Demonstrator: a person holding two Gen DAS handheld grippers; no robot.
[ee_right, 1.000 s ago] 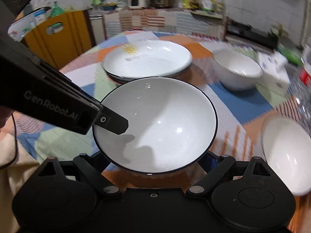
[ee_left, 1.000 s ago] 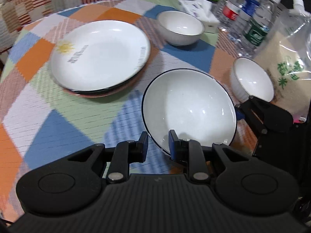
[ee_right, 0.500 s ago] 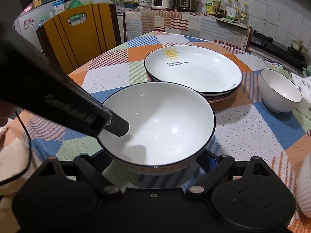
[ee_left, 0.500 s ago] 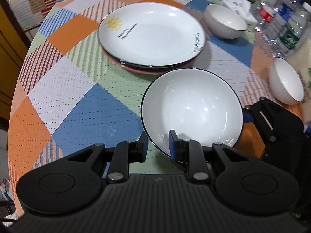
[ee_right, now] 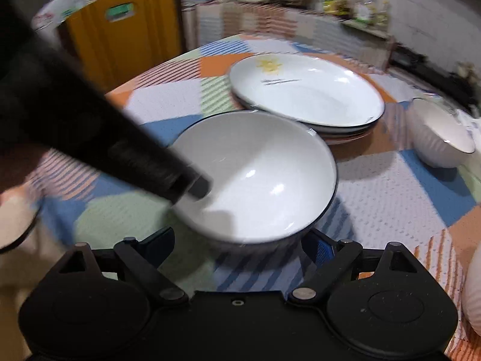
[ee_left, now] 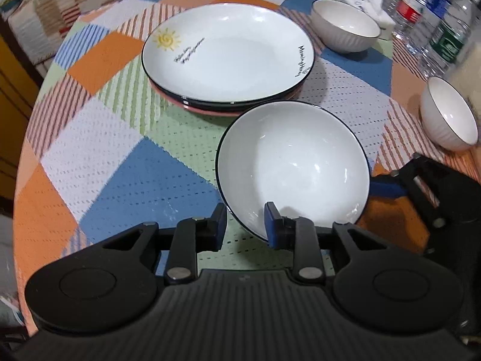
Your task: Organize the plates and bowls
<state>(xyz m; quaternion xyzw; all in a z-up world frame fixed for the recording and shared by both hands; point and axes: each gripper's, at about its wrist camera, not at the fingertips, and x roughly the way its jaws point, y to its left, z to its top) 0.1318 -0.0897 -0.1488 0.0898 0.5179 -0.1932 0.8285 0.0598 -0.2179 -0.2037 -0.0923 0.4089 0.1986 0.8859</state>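
Observation:
A large white bowl with a dark rim (ee_left: 293,165) is held above the patchwork tablecloth, just in front of a stack of plates (ee_left: 228,57) topped by a white plate with a sun drawing. My left gripper (ee_left: 245,221) is shut on the bowl's near rim, one finger inside and one outside. My right gripper (ee_right: 240,243) is spread wide, its fingers on either side of the bowl's base (ee_right: 255,180). The plate stack also shows in the right wrist view (ee_right: 306,93). The left gripper's body crosses the right wrist view from the upper left.
Two small white ribbed bowls stand on the table, one at the back (ee_left: 345,30) and one at the right (ee_left: 448,117). Water bottles (ee_left: 433,21) and a bag stand at the far right. A yellow chair (ee_right: 120,33) stands beyond the table's edge.
The large bowl, held by both grippers, has moved toward the plate stack, which now looks closer and larger. The right wrist view has become blurred by motion.

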